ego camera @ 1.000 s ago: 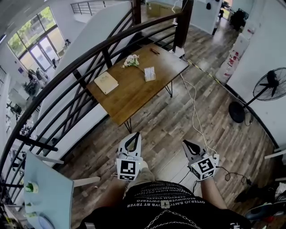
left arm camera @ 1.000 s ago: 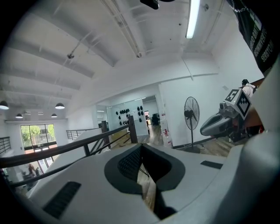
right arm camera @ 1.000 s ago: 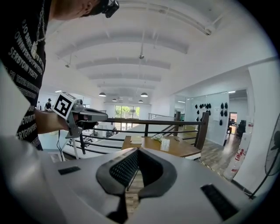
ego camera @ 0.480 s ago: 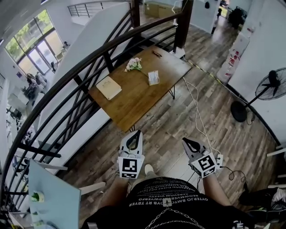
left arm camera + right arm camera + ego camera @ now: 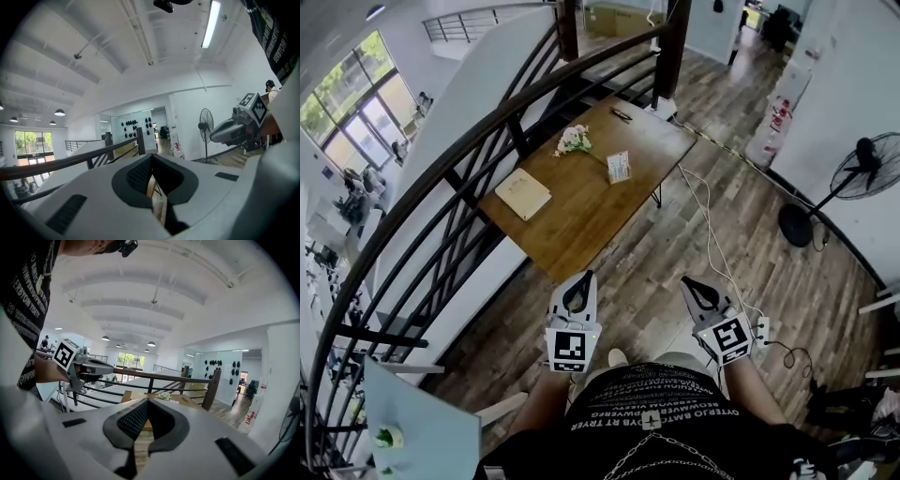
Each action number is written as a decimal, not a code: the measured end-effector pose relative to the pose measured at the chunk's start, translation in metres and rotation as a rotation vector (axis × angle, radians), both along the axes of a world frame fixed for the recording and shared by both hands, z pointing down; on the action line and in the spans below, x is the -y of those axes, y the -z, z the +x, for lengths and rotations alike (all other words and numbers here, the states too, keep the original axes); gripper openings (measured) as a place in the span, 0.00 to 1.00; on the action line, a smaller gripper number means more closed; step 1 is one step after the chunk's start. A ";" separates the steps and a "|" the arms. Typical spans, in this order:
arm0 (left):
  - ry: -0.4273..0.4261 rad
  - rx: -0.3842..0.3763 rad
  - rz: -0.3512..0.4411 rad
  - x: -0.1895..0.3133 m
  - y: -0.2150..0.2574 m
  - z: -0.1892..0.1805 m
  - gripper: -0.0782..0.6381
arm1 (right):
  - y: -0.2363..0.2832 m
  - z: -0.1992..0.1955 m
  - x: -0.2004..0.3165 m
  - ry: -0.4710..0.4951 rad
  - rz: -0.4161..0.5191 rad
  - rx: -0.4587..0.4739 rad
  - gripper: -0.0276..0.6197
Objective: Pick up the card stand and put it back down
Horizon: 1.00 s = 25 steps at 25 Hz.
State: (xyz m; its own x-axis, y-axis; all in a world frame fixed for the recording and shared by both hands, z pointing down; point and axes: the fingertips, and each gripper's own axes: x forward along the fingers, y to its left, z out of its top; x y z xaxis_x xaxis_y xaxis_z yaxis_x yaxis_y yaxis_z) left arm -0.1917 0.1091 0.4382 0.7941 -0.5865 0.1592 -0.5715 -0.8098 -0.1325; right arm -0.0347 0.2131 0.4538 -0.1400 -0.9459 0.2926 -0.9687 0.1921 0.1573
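Note:
The card stand (image 5: pixel 619 168), a small white upright card holder, rests on the far right part of the wooden table (image 5: pixel 581 220), well ahead of both grippers. My left gripper (image 5: pixel 579 278) and right gripper (image 5: pixel 688 281) are held close to my body above the wooden floor, short of the table's near corner. Both are shut with nothing between their jaws. In the left gripper view, the left gripper (image 5: pixel 151 161) points across the room, with the right gripper (image 5: pixel 227 131) off to its side. In the right gripper view, the right gripper (image 5: pixel 146 401) faces the table (image 5: pixel 140 398).
On the table are also a bunch of flowers (image 5: pixel 573 141), a tan notebook (image 5: pixel 523 194) and a dark pen (image 5: pixel 622 114). A dark curved railing (image 5: pixel 487 122) runs along the table's left side. A white cable (image 5: pixel 711 234) trails over the floor, and a standing fan (image 5: pixel 874 169) is at the right.
The table has drawn slightly nearer and lower in the head view as the person moves toward it. Both grippers stay shut in front of the body.

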 end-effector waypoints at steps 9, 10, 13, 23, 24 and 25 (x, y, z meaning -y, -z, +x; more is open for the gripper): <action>-0.008 0.020 -0.021 0.017 -0.011 0.010 0.14 | -0.004 0.042 0.006 -0.092 -0.005 0.011 0.06; -0.005 0.023 -0.028 0.020 -0.013 0.013 0.14 | -0.006 0.045 0.009 -0.089 -0.007 0.019 0.06; 0.011 0.031 -0.047 0.029 -0.020 0.020 0.14 | -0.014 0.048 0.019 -0.054 -0.025 0.031 0.06; 0.102 0.066 -0.059 0.071 -0.028 0.044 0.14 | -0.032 0.074 0.080 0.048 -0.041 0.089 0.06; 0.111 0.068 -0.059 0.076 -0.028 0.047 0.14 | -0.034 0.077 0.088 0.060 -0.041 0.093 0.06; 0.118 0.072 -0.059 0.080 -0.028 0.051 0.14 | -0.035 0.079 0.095 0.073 -0.042 0.097 0.06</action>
